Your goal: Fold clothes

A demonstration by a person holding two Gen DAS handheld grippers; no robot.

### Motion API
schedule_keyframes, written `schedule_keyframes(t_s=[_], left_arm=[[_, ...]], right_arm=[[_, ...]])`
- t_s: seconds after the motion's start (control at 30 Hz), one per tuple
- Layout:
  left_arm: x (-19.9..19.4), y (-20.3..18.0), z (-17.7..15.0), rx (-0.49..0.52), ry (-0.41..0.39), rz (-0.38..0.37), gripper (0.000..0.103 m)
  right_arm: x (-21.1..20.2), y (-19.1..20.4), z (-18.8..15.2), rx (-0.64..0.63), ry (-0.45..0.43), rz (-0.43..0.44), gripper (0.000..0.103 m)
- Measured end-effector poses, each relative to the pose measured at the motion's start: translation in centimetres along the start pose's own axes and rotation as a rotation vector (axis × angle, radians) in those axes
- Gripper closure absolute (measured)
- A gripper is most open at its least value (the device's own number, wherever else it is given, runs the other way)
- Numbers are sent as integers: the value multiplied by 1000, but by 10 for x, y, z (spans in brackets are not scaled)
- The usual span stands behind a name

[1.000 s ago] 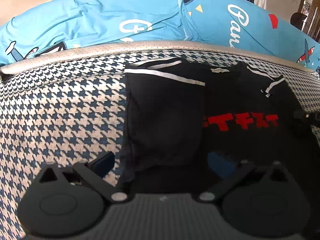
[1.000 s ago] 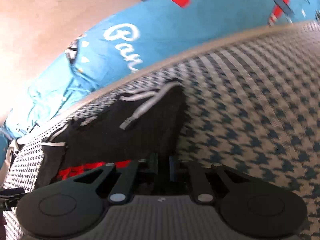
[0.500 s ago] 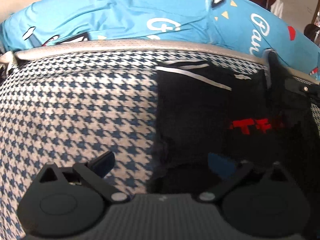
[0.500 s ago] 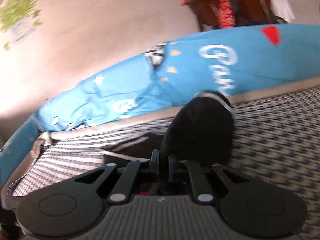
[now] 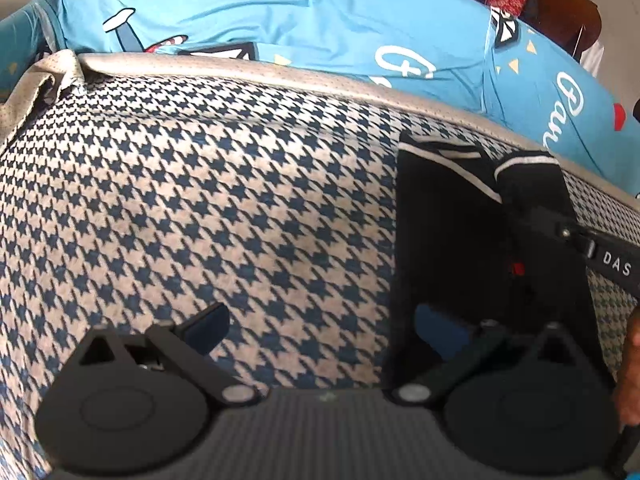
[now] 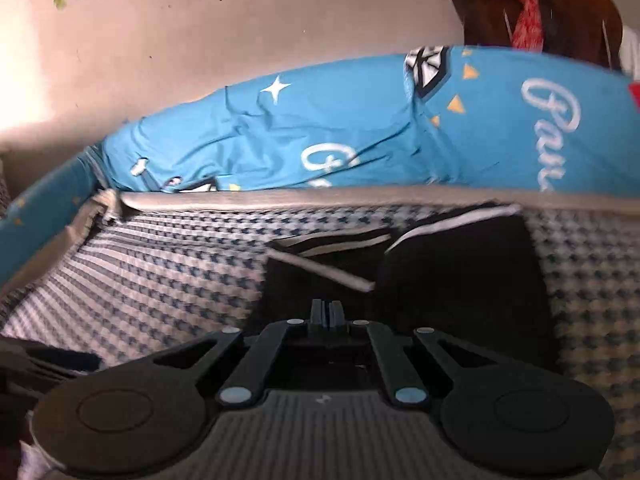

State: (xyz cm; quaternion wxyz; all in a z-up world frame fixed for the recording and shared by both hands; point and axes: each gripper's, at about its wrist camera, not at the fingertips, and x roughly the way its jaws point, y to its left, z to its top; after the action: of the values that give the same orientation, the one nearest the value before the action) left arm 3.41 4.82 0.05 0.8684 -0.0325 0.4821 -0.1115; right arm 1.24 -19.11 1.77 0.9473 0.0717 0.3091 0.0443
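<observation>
A black garment [image 5: 444, 240] with white stripes and a little red print lies on the houndstooth cover [image 5: 200, 200], at the right of the left wrist view. My left gripper [image 5: 320, 320] hovers open over bare cover, its right finger [image 5: 436, 326] at the garment's left edge. In the right wrist view the garment [image 6: 304, 280] fills the middle. My right gripper [image 6: 326, 308] is shut on its right flap [image 6: 460, 280], which stands folded over towards the middle. The right gripper's body [image 5: 612, 266] reaches in from the right over the cloth.
Blue printed bedding [image 6: 360, 128] lies bunched along the cover's far grey edge [image 5: 240, 68], with a pale wall [image 6: 200, 20] behind. Dark furniture with a red cloth [image 6: 560, 8] stands at the back right. A hand [image 5: 632, 360] shows at the right edge.
The right gripper has carried the garment's right side up and over to the left, then lowered it onto the middle. The left gripper has slid left, off the garment onto bare cover.
</observation>
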Motion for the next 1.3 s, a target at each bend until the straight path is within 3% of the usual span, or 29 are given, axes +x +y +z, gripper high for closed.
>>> schedule_keyframes(t_s=[0.17, 0.23, 0.3, 0.47, 0.57, 1.0, 1.07, 1.2, 1.3], left_arm=[[-1, 1, 1, -10, 5, -13, 0], [0, 0, 1, -7, 11, -13, 0], [2, -1, 1, -7, 13, -15, 0], [5, -2, 2, -24, 23, -24, 0], [4, -4, 2, -19, 22, -30, 0], [6, -2, 3, -30, 28, -26, 0], [6, -3, 3, -27, 28, -26, 0], [7, -5, 3, -21, 30, -23, 0], [7, -4, 3, -26, 29, -21, 0]], right_arm=[[9, -13, 7, 36, -3, -28, 92], [15, -11, 5, 25, 22, -43, 76], [22, -10, 2, 7, 47, -79, 69], [32, -6, -6, -72, 73, -149, 69], [37, -4, -12, -116, 75, -194, 69], [36, -10, -14, -110, 98, -145, 69], [37, -10, -15, -115, 98, -158, 73], [34, -15, -14, -67, 83, -160, 92], [30, -19, -11, -27, 62, -155, 95]])
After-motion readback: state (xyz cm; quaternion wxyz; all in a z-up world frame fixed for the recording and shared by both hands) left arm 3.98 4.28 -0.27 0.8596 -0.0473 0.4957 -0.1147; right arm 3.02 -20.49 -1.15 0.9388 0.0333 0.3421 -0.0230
